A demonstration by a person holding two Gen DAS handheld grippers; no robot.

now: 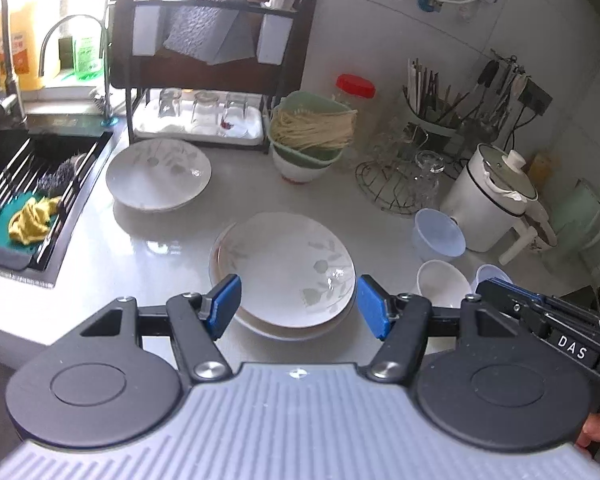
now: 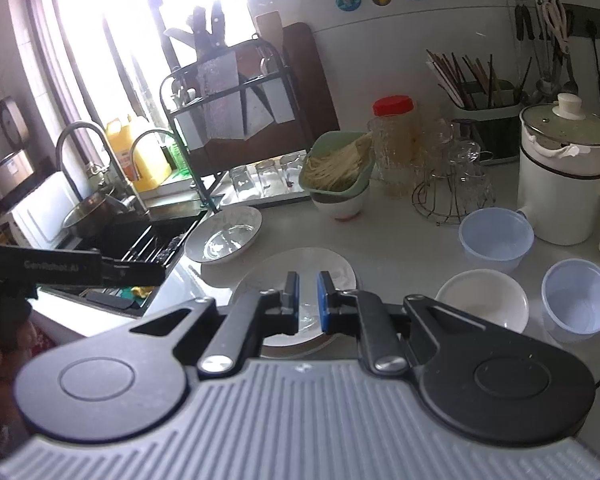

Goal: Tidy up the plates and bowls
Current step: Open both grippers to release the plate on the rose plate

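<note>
On the white tabletop (image 1: 100,264), a stack of floral plates (image 1: 286,268) lies in the middle, with another floral plate (image 1: 158,174) at its ten o'clock, near the sink (image 1: 28,200). At the stack's three o'clock stand a white bowl (image 1: 442,284) and two pale blue bowls, one (image 1: 438,234) beside the white kettle (image 1: 490,200), the other (image 2: 578,300) nearest the tabletop's edge. The left gripper (image 1: 298,306) hovers released, jaws spread either side of the stack, holding nothing. The right gripper (image 2: 308,298) is clenched and empty above the same stack.
</note>
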